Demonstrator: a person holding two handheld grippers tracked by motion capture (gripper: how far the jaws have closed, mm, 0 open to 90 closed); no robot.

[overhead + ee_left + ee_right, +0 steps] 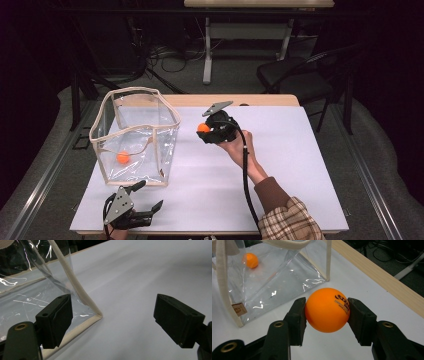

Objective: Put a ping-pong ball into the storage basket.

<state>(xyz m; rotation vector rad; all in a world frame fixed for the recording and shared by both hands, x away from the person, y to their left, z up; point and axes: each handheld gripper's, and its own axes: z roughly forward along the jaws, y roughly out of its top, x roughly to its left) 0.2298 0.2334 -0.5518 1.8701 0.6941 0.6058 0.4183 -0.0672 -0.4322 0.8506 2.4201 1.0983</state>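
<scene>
Two grippers are in my hands, one each. My right gripper [203,129] is lifted above the middle of the desk [280,165], and its jaws pinch one orange ball [327,310] between them; in the right gripper view the ball sits squarely between the two black pads, with dark printed lettering on its upper right side. In the high view that ball [203,127] shows at the gripper's left end, pointing toward the bag. My right hand [235,145] wraps the gripper's body, the black cable [246,175] trails back along my forearm, and a plaid cuff over a brown sleeve [285,220] comes in from the desk's near edge.

My left gripper [148,196] rests near the desk's near left corner with its jaws spread wide and nothing between them. In the left gripper view, one pad [56,320] lies just beside the bag's near bottom corner; I cannot tell whether it touches.

One clear plastic bag [135,135] with cream trim stands open on the left part of the desk. Inside it lies a second orange ball [123,157], resting on the bag's floor toward its left side. That makes two balls in all: one gripped, one bagged. A small brown label [239,309] sits on the bag's wall.

Beyond the desk's far edge stand one dark chair [300,75] and another table's legs [207,50].
</scene>
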